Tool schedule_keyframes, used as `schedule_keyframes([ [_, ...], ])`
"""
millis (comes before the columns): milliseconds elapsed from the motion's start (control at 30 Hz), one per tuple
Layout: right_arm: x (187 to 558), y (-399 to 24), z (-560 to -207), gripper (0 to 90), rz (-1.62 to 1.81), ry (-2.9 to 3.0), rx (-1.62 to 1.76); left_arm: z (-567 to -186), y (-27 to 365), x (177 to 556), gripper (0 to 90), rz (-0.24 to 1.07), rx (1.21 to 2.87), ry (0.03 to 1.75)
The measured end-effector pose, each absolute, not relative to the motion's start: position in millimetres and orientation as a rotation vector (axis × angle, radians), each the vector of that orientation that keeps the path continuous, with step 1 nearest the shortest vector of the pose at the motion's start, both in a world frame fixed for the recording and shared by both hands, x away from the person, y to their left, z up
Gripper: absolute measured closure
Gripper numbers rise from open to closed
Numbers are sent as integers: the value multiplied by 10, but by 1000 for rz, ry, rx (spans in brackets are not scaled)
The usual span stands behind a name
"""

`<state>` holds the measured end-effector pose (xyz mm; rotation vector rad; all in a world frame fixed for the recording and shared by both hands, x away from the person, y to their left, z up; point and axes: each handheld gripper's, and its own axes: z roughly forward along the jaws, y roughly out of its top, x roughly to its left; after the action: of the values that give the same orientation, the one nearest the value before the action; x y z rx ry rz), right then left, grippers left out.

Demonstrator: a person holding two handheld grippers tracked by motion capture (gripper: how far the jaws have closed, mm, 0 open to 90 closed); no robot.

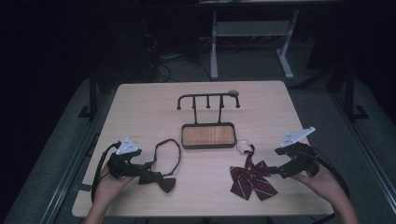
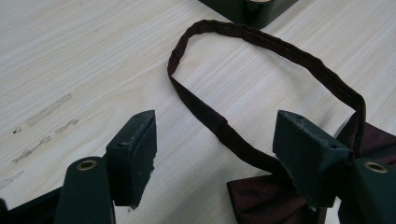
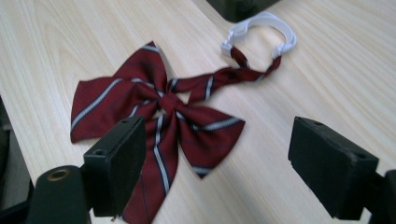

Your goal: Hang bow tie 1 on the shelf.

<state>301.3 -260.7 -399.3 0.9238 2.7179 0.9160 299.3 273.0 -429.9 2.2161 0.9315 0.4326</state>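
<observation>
A dark maroon bow tie (image 1: 162, 181) lies on the table at front left, its neck strap (image 1: 169, 153) looped toward the centre. My left gripper (image 1: 142, 175) stands open just left of the bow. In the left gripper view the strap (image 2: 266, 42) runs along the table between the left gripper's (image 2: 215, 135) jaws without being pinched, and the bow (image 2: 266, 200) sits by the right jaw. A red striped bow tie (image 1: 252, 180) with a white clasp band (image 1: 243, 143) lies at front right. My right gripper (image 1: 274, 171) is open beside it, above the striped bow (image 3: 163, 102) and empty (image 3: 217, 144).
A black hook stand (image 1: 208, 100) rises from a wood-lined tray base (image 1: 208, 135) in the middle of the table. A white desk frame (image 1: 214, 46) stands on the floor beyond the far edge. The white clasp band (image 3: 266, 23) lies close to the tray's corner.
</observation>
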Motion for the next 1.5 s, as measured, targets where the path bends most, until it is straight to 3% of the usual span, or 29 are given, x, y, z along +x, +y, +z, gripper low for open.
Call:
schedule_keyframes([
  [700,3477,-2182,-3942,377,737,2816,894,-4295,2744,2978,311,443,2191,940],
  [1500,3964,-2014,-4095,497,642,2852,979,-4284,2764,2984,311,446,2203,929],
])
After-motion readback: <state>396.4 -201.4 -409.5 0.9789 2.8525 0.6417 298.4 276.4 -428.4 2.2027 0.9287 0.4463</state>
